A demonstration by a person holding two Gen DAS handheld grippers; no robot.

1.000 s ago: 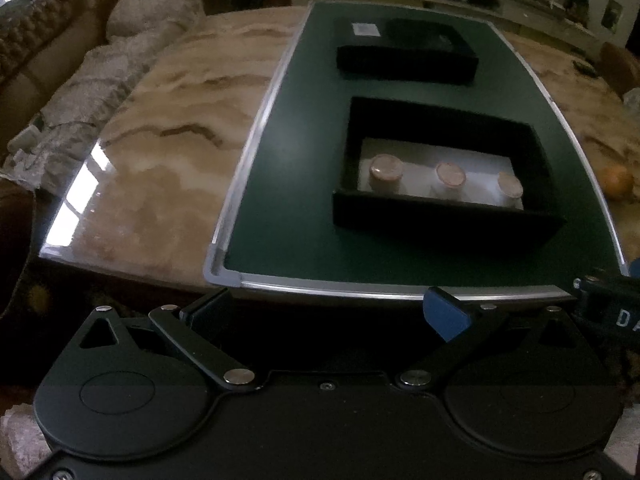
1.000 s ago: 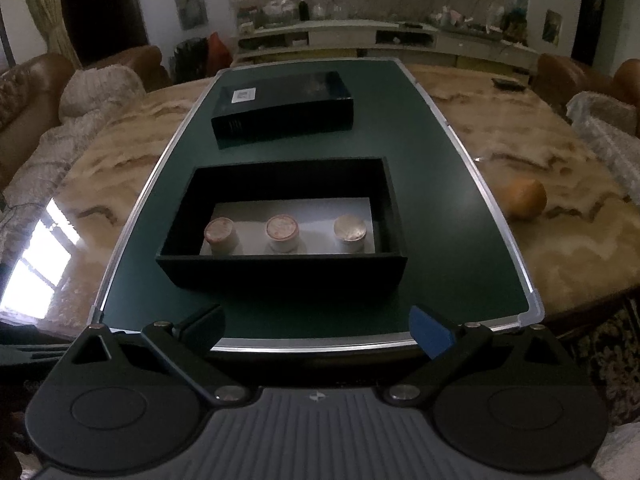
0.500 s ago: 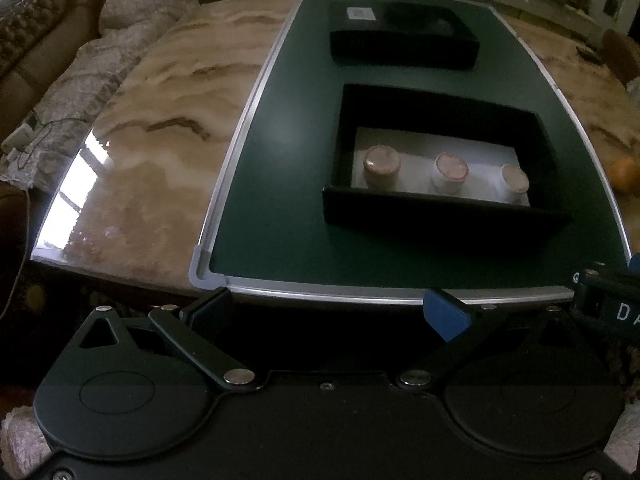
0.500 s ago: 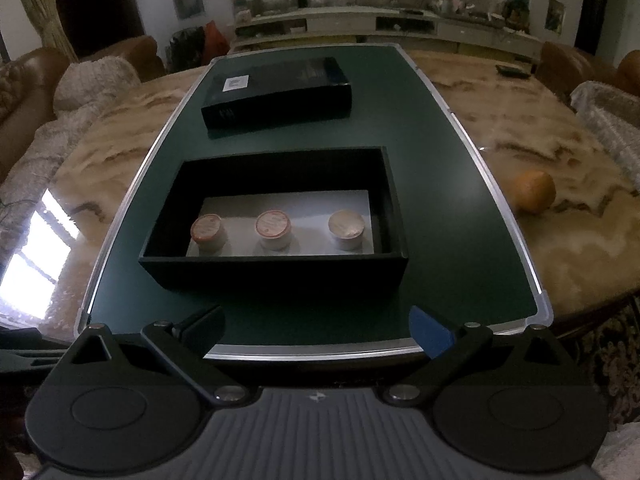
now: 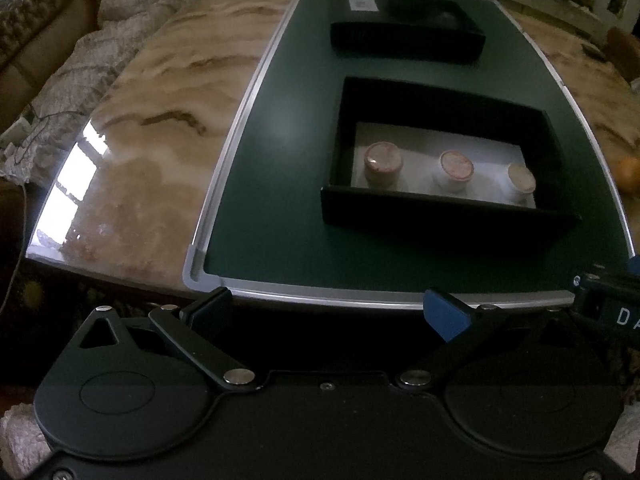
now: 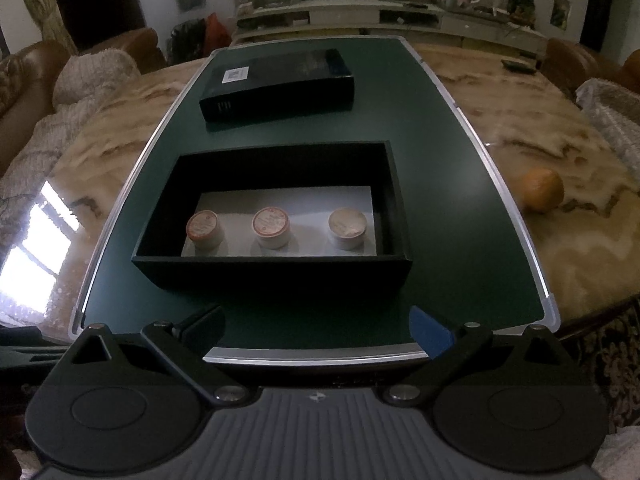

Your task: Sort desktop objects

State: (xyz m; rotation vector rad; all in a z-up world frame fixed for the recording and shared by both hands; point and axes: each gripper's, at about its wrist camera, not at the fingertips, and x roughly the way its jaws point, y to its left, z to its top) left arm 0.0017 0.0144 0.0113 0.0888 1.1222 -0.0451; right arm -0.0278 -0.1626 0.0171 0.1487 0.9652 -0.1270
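Desktop objects are what this job concerns, and from where I stand neither claw has a hold on any of them. The left gripper (image 5: 326,312) hangs at the near edge of the dark green mat with the silver rim (image 5: 224,184), its fingers spread wide with nothing between them. The right gripper (image 6: 316,330) is the same: wide apart, empty, poised over that near rim.

Just beyond them sits the open black rectangular box with a white floor (image 6: 272,276). Three small round capped jars stand upright in a row inside it: the left jar (image 6: 204,229), the middle jar (image 6: 271,226) and the right jar (image 6: 347,227), each apart from its neighbour. Further back on the mat lies the closed flat black box with a white label (image 6: 276,84), well apart from the open one.

My guess is the sorting is barely begun or at a pause; whether the jars are already placed or waiting to come out, I cannot tell.

The right view shows an orange fruit (image 6: 540,190) whole, lying off the mat on the beige marble tabletop (image 6: 560,148); the left view catches only its edge, but shows a slice of the right tool at its right border.
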